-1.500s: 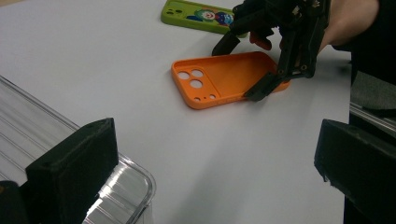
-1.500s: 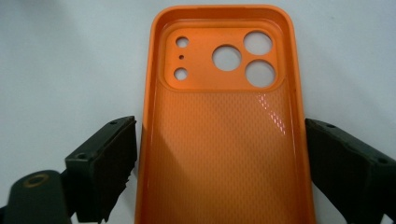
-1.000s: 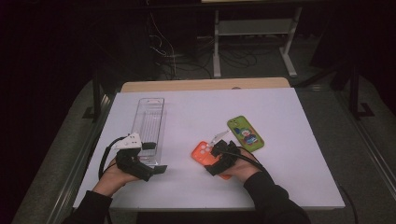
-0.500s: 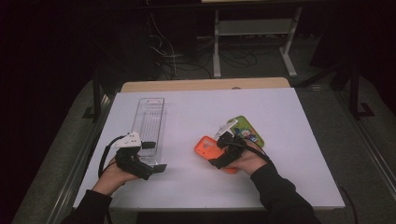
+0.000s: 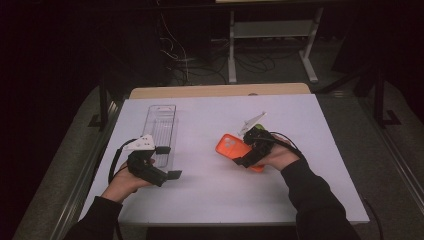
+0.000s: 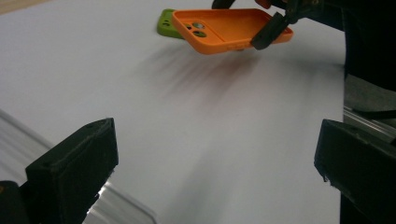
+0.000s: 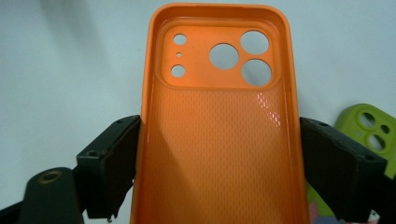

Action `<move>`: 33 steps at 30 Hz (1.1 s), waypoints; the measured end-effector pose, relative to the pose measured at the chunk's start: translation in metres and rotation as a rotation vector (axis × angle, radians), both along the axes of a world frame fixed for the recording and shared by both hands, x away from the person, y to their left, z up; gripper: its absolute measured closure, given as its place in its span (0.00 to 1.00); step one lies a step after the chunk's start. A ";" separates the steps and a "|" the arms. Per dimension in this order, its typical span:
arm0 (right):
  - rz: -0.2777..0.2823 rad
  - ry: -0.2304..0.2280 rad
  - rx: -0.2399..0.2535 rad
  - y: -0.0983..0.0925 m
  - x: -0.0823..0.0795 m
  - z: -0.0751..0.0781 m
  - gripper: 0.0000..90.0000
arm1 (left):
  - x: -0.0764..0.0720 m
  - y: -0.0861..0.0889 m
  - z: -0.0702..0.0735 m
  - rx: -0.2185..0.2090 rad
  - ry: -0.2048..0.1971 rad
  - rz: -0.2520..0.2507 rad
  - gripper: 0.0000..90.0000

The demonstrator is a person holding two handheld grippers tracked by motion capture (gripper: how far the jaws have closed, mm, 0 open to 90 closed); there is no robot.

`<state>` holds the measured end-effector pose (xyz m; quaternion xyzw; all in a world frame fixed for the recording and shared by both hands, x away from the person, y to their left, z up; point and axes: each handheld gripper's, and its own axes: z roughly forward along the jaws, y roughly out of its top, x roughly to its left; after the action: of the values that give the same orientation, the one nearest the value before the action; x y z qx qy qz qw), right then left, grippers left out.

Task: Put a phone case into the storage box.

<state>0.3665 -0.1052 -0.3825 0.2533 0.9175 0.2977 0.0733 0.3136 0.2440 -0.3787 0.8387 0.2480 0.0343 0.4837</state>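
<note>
Right claw [image 5: 246, 159], frame centre: clamped on orange phone case [image 7: 217, 140], lifted off white tabletop [image 5: 210, 195] | left claw [image 6: 215, 172], lower left: wide open, empty | green case [image 7: 369, 128]: right edge.

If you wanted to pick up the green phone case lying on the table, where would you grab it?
Probably across its two long edges, the way the right gripper holds the orange case. The green case lies flat on the white table, a thin shell with raised side walls, so jaws coming from above could straddle its narrow width. The camera-hole end shows beside the orange case, so that end looks easiest to reach.
</note>
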 end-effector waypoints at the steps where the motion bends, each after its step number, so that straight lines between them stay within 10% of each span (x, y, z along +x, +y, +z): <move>1: 0.009 -0.001 0.004 -0.004 0.003 0.002 0.17 | 0.001 -0.003 0.001 0.003 0.007 -0.003 0.00; 16: 0.075 0.002 0.010 -0.018 0.001 0.006 0.17 | 0.033 -0.063 0.030 0.055 -0.044 -0.197 0.00; 33: 0.173 -0.011 0.013 -0.013 -0.007 0.007 0.17 | 0.041 -0.092 0.022 0.081 -0.048 -0.297 0.00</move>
<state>0.3591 -0.1182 -0.3757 0.1719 0.9335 0.3105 0.0505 0.3543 0.1524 -0.3563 0.8840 0.1079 -0.0076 0.4549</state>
